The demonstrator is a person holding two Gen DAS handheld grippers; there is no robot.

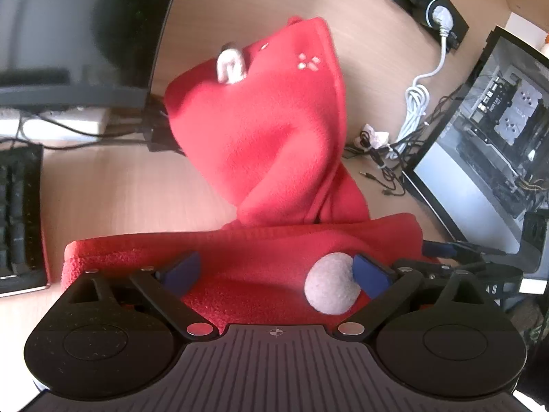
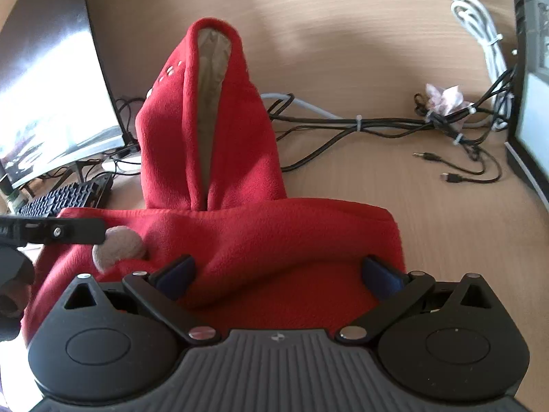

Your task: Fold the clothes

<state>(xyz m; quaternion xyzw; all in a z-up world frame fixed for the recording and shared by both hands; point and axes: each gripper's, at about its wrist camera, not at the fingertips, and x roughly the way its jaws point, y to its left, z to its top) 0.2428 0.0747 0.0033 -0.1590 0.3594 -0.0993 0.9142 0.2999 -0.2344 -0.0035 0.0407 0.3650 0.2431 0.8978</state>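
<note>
A red fleece hooded garment (image 1: 260, 144) lies on the wooden desk (image 1: 113, 189), its hood stretched away with beige lining (image 2: 209, 103) showing in the right wrist view. A folded red band (image 2: 274, 237) of it lies across both grippers. A beige pompom (image 1: 331, 285) sits by the left gripper's right pad. My left gripper (image 1: 278, 271) is open, its blue pads wide apart over the fleece. My right gripper (image 2: 279, 274) is open, with the fleece bunched between its pads. The left gripper's finger (image 2: 58, 231) shows at the left of the right wrist view, beside the pompom (image 2: 118, 245).
A monitor (image 2: 51, 103) and keyboard (image 2: 65, 197) stand left. A second screen (image 1: 490, 130) stands right. Black cables (image 2: 360, 125), a coiled white cable (image 1: 417, 103), a crumpled paper (image 2: 444, 98) and a power strip (image 1: 429, 0) lie on the desk beyond the garment.
</note>
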